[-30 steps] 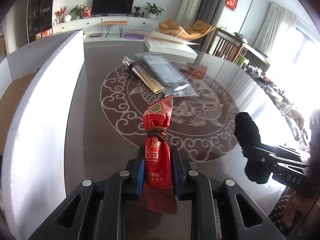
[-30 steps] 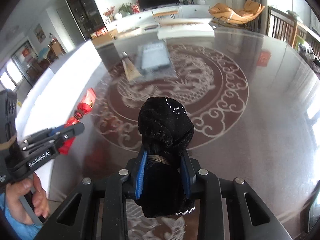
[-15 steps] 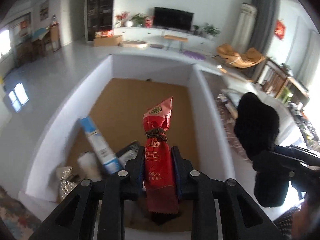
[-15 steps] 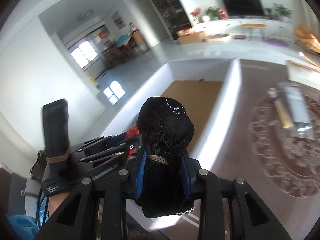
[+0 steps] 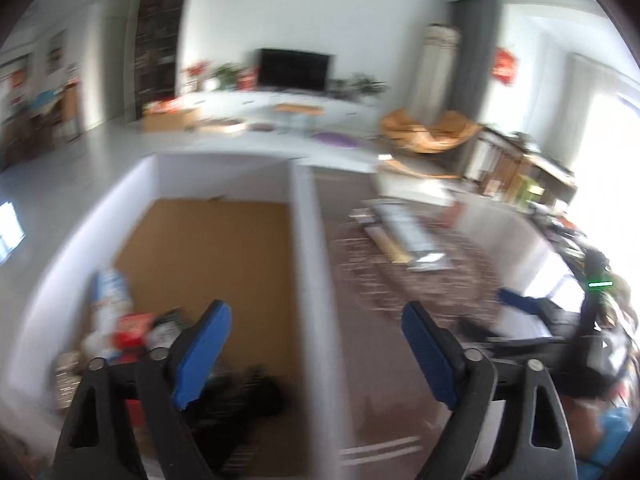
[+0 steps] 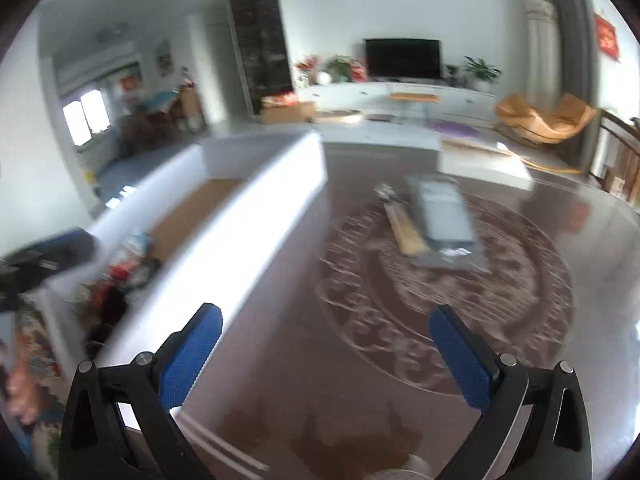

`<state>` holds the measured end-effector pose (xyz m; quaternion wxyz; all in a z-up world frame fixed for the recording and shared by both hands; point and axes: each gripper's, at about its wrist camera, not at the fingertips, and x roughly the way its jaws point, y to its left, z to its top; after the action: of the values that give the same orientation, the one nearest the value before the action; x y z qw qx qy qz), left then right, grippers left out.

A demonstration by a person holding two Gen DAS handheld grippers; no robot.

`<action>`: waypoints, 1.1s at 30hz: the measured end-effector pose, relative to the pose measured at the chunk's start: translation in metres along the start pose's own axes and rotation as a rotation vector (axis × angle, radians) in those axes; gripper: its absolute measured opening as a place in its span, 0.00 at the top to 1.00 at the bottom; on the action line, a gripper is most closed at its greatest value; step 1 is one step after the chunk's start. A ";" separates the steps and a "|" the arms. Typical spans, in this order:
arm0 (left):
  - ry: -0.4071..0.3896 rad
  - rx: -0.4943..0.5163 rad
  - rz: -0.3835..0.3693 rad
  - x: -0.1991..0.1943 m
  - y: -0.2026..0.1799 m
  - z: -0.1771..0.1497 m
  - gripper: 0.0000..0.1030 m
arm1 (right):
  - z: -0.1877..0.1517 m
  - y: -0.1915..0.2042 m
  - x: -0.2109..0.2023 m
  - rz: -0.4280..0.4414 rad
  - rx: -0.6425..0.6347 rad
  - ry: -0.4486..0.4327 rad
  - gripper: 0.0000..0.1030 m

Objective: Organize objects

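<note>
Both views are motion-blurred. My left gripper (image 5: 316, 344) is open and empty above the right wall of the white box (image 5: 308, 240). In the box's near end lie a black pouch (image 5: 244, 396), a red packet (image 5: 132, 326) and a blue-white package (image 5: 110, 288). My right gripper (image 6: 324, 344) is open and empty over the table's near left, beside the box wall (image 6: 240, 248). A grey plastic bag (image 6: 440, 212) and a tan stick pack (image 6: 406, 232) lie on the table's middle; they also show in the left wrist view (image 5: 408, 232).
The brown patterned table (image 6: 400, 360) has a white flat box (image 6: 480, 164) at its far side. The box floor (image 5: 208, 248) is cardboard brown. The right gripper (image 5: 560, 328) shows at the left wrist view's right edge.
Both grippers opened and let go: the red packet and the black pouch are no longer between the fingers and lie in the box. Both views have swung right, toward the table.
</note>
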<state>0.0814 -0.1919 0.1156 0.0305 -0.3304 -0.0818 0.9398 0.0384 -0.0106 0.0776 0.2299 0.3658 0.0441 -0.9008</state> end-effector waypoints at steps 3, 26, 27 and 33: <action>0.011 0.083 -0.160 0.005 -0.059 -0.003 0.00 | -0.029 -0.062 0.014 -0.167 0.096 0.068 0.00; 0.292 0.125 0.135 0.180 -0.107 -0.074 0.00 | -0.076 -0.153 0.012 -0.430 0.306 0.148 0.00; 0.293 0.118 0.134 0.181 -0.106 -0.074 0.00 | -0.077 -0.153 0.014 -0.430 0.301 0.156 0.00; 0.289 0.116 0.137 0.182 -0.108 -0.072 0.00 | -0.078 -0.149 0.019 -0.428 0.288 0.164 0.00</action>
<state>-0.0149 -0.0553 -0.0331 -0.0033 -0.4648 0.0005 0.8854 0.0097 0.1345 -0.0048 -0.0245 0.4487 0.0105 -0.8933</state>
